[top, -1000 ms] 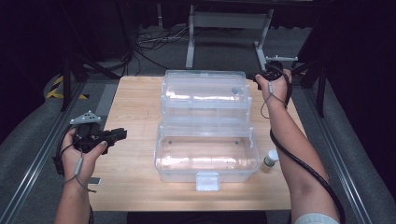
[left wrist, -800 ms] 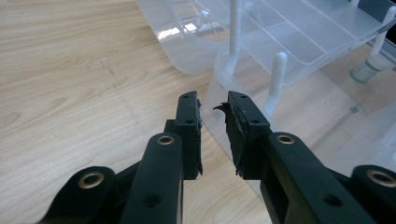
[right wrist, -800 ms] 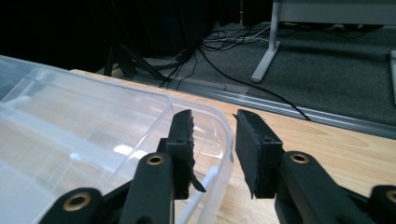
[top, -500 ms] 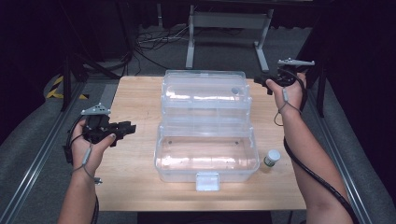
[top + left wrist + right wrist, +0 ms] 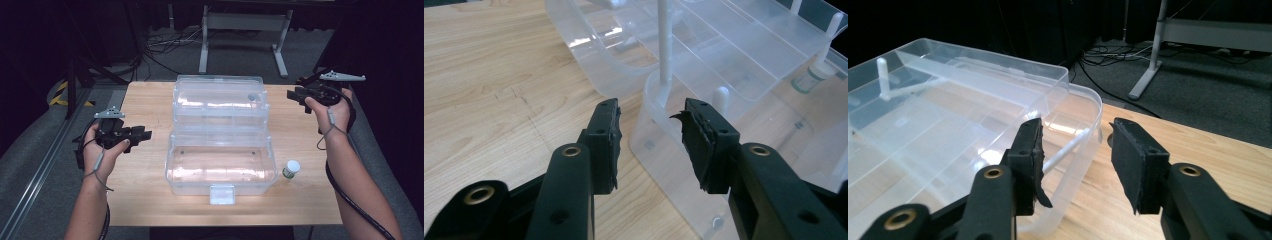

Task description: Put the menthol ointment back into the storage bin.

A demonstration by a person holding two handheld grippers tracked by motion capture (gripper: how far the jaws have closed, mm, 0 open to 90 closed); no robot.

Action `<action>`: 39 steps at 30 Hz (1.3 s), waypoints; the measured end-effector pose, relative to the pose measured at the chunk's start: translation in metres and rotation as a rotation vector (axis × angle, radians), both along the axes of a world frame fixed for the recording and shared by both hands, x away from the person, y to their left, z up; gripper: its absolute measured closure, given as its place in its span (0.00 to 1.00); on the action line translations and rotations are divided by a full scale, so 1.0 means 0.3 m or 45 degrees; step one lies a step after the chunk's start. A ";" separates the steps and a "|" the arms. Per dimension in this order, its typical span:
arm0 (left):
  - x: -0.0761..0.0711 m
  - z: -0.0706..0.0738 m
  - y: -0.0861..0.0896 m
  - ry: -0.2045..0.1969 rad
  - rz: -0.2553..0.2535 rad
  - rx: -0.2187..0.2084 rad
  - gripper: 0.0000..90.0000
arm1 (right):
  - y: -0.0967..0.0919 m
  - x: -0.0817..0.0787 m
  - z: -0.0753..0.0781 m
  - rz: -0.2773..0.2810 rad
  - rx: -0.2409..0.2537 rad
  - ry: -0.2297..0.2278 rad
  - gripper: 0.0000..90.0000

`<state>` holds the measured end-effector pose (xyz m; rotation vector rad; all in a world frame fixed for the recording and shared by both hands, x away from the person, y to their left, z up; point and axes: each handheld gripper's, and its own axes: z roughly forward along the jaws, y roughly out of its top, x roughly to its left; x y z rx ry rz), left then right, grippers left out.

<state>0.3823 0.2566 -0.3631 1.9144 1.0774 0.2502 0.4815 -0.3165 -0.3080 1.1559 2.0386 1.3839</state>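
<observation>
A clear plastic box [image 5: 220, 186] stands wide open on the wooden table [image 5: 145, 200], its lid [image 5: 217, 97] folded back and a tray level between the two. My left gripper [image 5: 146, 134] hovers left of the box, pointing at its side wall [image 5: 659, 150]. Its jaws have just been opening and hold nothing. My right gripper [image 5: 294, 95] hangs off the lid's right end [image 5: 973, 100]; its jaws too have just been opening, with nothing between them. A small white-capped bottle [image 5: 291, 168] stands on the table right of the box.
Bare tabletop lies on both sides of the box. Behind the table a metal stand [image 5: 242, 37] and cables [image 5: 160, 47] sit on the dark floor. A rail with yellow-black tape [image 5: 62, 92] runs along the left.
My right gripper has pulled away from the lid's back right corner, moving right and slightly up. My left gripper shifted a little toward the box. Both pairs of jaws have opened wider.
</observation>
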 end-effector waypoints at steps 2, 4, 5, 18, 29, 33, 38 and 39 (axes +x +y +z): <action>-0.001 0.002 0.000 -0.001 -0.005 0.004 0.66 | -0.010 -0.019 0.004 0.012 -0.012 0.001 0.62; -0.001 0.003 0.001 -0.002 -0.006 0.004 0.65 | -0.020 -0.037 0.006 0.028 -0.023 0.007 0.62; -0.002 0.003 0.001 0.002 -0.006 0.005 0.65 | -0.025 -0.046 0.007 0.033 -0.029 0.003 0.62; -0.005 0.005 -0.004 0.002 -0.024 0.014 0.63 | -0.055 -0.194 -0.024 0.133 -0.020 -0.022 0.62; -0.006 0.007 -0.012 0.004 -0.039 0.026 0.63 | -0.095 -0.276 -0.082 0.152 0.026 -0.039 0.62; -0.004 0.004 -0.017 0.002 -0.044 0.028 0.63 | -0.119 -0.289 -0.099 0.138 0.038 -0.024 0.62; -0.003 0.005 -0.019 0.003 -0.048 0.035 0.63 | -0.136 -0.301 -0.121 0.133 0.021 0.009 0.62; -0.003 0.005 -0.019 0.003 -0.048 0.035 0.63 | -0.137 -0.302 -0.124 0.133 0.019 0.017 0.61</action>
